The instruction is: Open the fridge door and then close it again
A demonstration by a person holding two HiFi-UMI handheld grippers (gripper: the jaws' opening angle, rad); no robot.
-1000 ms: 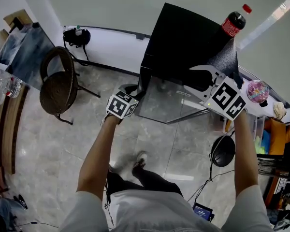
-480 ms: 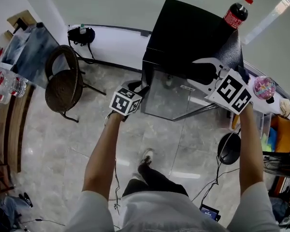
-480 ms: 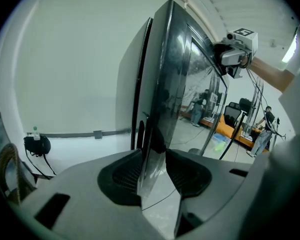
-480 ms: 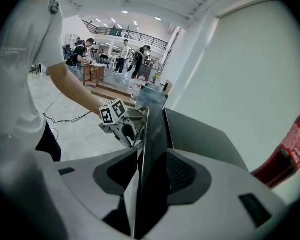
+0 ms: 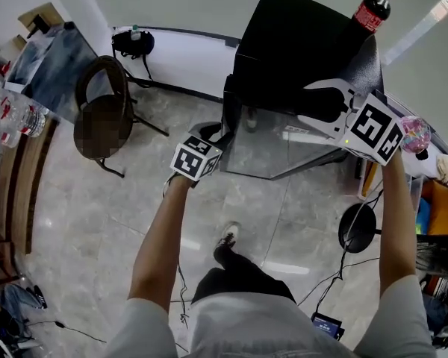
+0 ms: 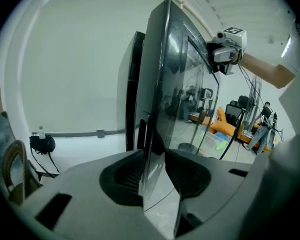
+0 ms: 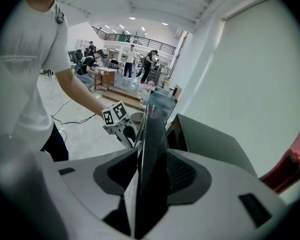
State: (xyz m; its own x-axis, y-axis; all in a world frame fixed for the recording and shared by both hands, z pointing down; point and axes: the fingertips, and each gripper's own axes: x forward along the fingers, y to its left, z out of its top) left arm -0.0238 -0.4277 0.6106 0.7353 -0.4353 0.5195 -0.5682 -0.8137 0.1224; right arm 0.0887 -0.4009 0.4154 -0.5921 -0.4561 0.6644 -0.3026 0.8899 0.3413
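Fridge door (image 5: 280, 151) stands ajar, swung a little way off the black fridge cabinet (image 5: 291, 43), and both tongs are on it. Left gripper (image 5: 215, 137): jaws have just been closing, the door's upright free edge is between them, and the ribbed pads look pressed on both faces of the glass. Right gripper (image 5: 308, 104): pinching the door's top edge, pads on either face, and the edge runs straight ahead of it toward the left tongs, which sit lower at the far end. From the left tongs the door's long axis runs upward and away. The cabinet front lies just beyond and to the left of that edge, with a narrow slit of wall showing between the two. From the right tongs the cabinet lies to the right of the door edge, with a dark gap between. A cola bottle (image 5: 369, 13) stands on the cabinet top, beyond the right tongs and apart from them. Judgement: the hinge is on the side away from the left tongs, so the left hand has the longer lever and should lead any swing, with the right one steadying. These views alone do not say whether the coming swing is out or back. Closing means moving the pinched edge toward that slit.
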